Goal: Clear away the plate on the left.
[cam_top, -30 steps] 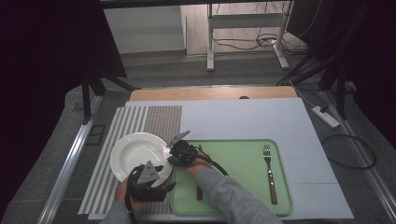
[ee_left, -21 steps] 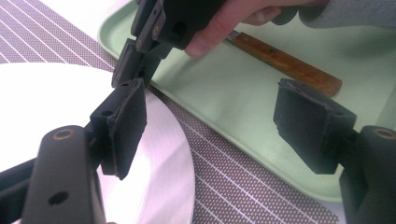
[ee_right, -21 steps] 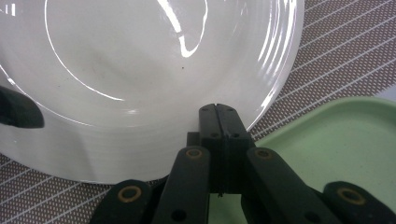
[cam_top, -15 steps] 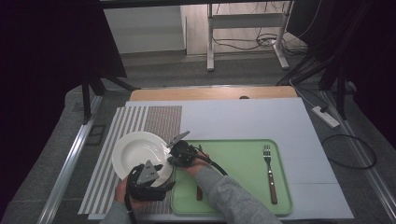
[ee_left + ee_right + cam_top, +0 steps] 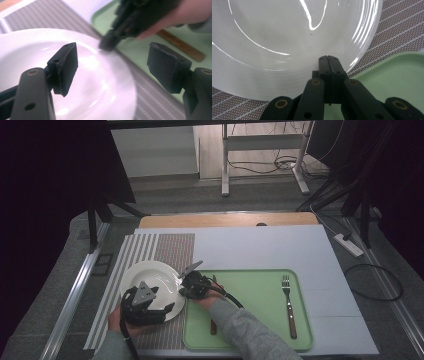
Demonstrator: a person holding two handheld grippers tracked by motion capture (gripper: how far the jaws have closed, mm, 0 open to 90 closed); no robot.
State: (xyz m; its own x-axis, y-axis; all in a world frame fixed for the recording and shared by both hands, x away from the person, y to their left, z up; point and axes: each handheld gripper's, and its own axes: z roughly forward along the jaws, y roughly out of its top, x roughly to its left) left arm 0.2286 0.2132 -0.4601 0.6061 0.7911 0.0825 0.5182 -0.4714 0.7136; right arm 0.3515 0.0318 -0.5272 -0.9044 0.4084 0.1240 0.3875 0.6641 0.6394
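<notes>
A: Starting at the left, where is the plate (image 5: 150,282)?

B: On the striped mat (image 5: 165,251) at the worktop's (image 5: 280,245) left, just beside the green tray (image 5: 260,292). The left gripper (image 5: 161,311) hangs over its near rim, fingers (image 5: 65,65) spread wide with nothing between them; the plate lies below and ahead of them.

A: And the right gripper (image 5: 183,279)?

B: Its fingers (image 5: 329,65) are pressed together, empty, with the tips at the plate's right rim on the tray side. In the right gripper view they sit on or just over the rim; I can't tell whether they touch it.

A: Which hand is better placed?

B: Both are at the plate. I judge the left one is set to take it, since its open fingers only need to drop onto the near rim. The plate is round, so no long axis matters.

A: Further right?

B: A wooden-handled piece (image 5: 213,326) lies on the tray near the right sleeve, and a fork (image 5: 288,305) lies lengthwise, well apart.
</notes>
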